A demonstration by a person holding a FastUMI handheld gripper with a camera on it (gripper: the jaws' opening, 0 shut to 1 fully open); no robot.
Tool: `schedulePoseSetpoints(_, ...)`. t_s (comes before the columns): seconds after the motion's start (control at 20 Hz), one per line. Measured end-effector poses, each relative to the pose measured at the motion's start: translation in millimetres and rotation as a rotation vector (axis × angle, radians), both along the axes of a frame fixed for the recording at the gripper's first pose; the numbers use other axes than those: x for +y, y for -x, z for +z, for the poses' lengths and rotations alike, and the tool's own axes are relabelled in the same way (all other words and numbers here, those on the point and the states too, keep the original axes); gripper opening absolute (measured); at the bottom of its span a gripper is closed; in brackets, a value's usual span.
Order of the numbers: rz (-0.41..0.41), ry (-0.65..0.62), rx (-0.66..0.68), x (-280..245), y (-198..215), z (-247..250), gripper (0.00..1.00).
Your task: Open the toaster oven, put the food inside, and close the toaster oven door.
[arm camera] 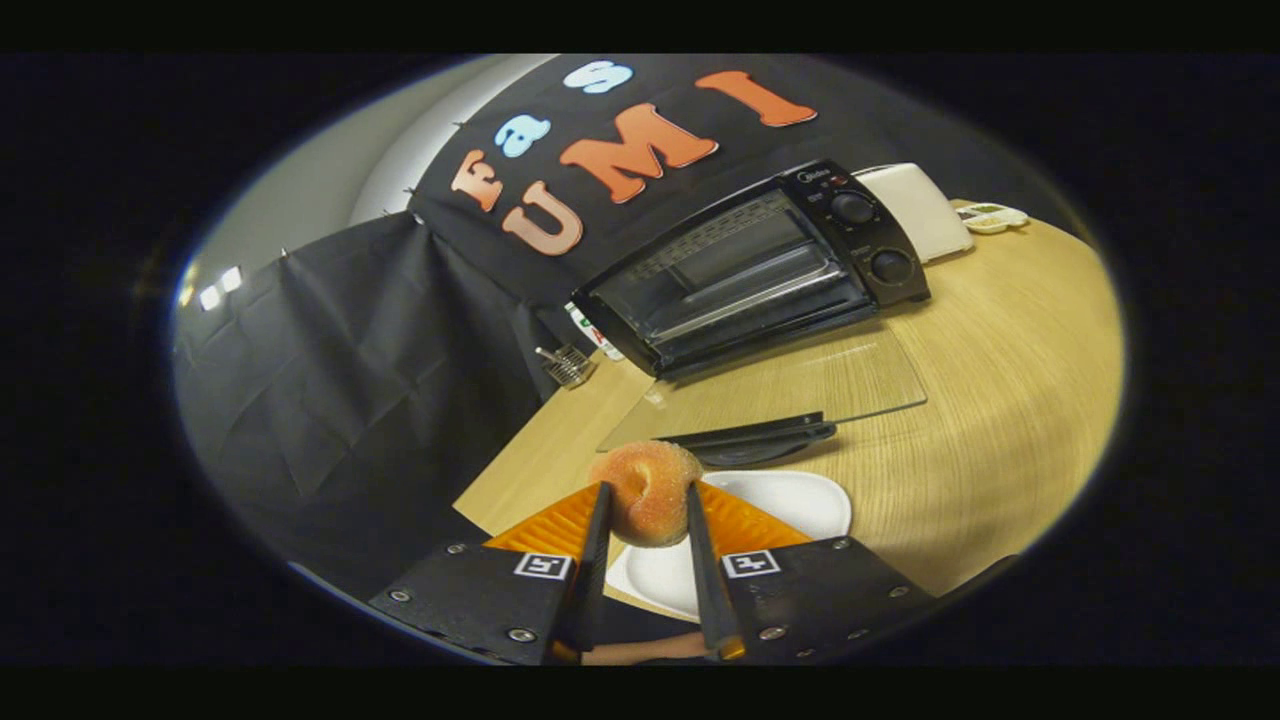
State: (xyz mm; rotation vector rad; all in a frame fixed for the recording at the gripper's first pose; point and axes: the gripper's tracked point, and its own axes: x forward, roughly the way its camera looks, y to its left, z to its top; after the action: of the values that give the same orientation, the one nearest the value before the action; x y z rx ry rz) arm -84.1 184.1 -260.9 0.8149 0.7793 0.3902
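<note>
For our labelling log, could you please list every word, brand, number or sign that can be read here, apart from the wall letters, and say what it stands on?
Toaster oven, marks by its knobs: too small to read.
Packet beside the oven: print too blurred to read.
White device beyond the oven: too small to read.
Gripper, shut on the food: square coded tags, no words.

We see a round, sugar-dusted, peach-coloured pastry (646, 492) pinched between the gripper (646, 500) fingers, above the white plate (790, 500). Black toaster oven (760, 265) at 1 o'clock beyond it, glass door (790, 385) folded down open, flat on the table.
</note>
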Motion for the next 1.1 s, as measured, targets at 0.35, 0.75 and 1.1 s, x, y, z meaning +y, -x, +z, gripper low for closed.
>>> schedulePoseSetpoints(0.35,-0.079,-0.114,0.019,4.7,-52.4,10.3,0.40)
schedulePoseSetpoints(0.75,-0.168,-0.173,0.033,8.9,-120.2,11.8,0.40)
schedulePoseSetpoints(1.1,-0.259,-0.146,0.049,-6.6,-175.5,-9.8,0.40)
